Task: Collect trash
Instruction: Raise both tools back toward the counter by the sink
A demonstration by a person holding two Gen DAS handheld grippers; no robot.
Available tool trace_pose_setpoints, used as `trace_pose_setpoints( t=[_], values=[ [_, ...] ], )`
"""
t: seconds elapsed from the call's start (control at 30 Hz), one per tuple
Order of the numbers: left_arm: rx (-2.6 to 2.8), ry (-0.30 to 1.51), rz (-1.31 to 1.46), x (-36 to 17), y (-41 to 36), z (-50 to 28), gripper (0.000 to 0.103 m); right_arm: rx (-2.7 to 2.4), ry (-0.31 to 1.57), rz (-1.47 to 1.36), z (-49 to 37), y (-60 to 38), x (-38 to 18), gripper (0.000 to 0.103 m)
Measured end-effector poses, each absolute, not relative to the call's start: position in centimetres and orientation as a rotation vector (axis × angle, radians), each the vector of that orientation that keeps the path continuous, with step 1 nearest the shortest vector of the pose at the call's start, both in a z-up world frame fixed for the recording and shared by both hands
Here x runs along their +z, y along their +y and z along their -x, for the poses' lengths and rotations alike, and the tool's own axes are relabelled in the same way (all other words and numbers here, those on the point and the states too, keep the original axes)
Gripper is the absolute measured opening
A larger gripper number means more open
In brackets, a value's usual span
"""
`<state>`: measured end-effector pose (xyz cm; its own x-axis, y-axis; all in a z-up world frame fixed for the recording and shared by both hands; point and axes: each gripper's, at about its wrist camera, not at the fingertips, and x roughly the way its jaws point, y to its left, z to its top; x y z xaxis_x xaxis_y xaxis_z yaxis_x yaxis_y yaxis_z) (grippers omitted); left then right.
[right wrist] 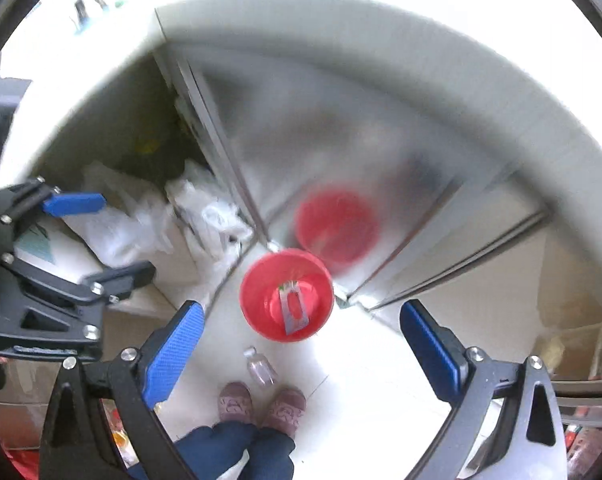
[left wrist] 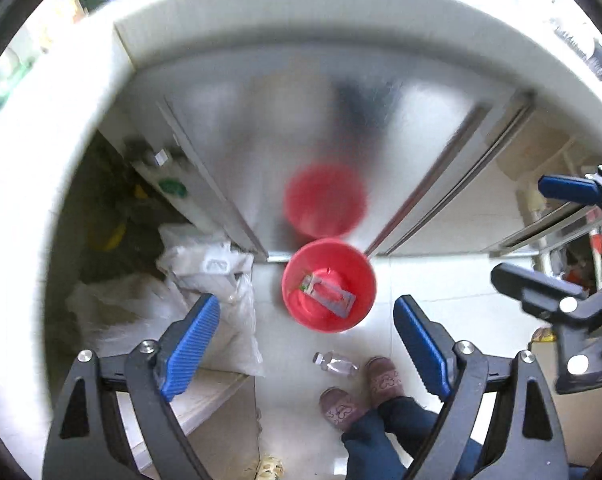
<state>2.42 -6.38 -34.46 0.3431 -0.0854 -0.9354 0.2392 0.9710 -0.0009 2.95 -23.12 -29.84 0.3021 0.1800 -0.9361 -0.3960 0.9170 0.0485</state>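
Note:
A red bucket [left wrist: 328,312] [right wrist: 261,304] stands on the white tiled floor against a shiny cabinet front. Inside it lies a flat clear package with a red insert [left wrist: 329,294] [right wrist: 293,310]. A small clear bottle [left wrist: 335,363] [right wrist: 261,369] lies on the floor between the bucket and the person's slippers. My left gripper [left wrist: 307,302] [right wrist: 125,236] hangs high above the bucket, open and with nothing between its blue pads. My right gripper [right wrist: 301,310] [left wrist: 537,232] is beside it at the same height, also open with nothing in it.
White plastic bags [left wrist: 205,276] [right wrist: 205,216] are piled left of the bucket. The metal cabinet door [left wrist: 301,128] mirrors the bucket. A white countertop edge [left wrist: 301,12] curves above. The person's slippers [left wrist: 381,376] [right wrist: 235,398] and dark trousers are at the bottom.

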Motion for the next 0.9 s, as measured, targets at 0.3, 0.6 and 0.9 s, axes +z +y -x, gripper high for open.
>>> trace_pose_setpoints(
  t=[0.3,0.6,0.9],
  values=[
    [-0.246,1.022,-0.117,-19.6,-5.5,-1.2,0.089,0.324,1.018,0.202,-2.0,-23.0,-14.8,0.099],
    [-0.249,0.854,-0.134,-9.3,-4.1,-1.8,0.103,0.277,0.883,0.129,-2.1,-22.2,-7.2,0.100],
    [-0.252,0.816,-0.154,-7.2,-4.5,-4.5,0.103,0.279,0.838,0.074,-5.5,-22.6,-5.4,0.101]
  ],
)
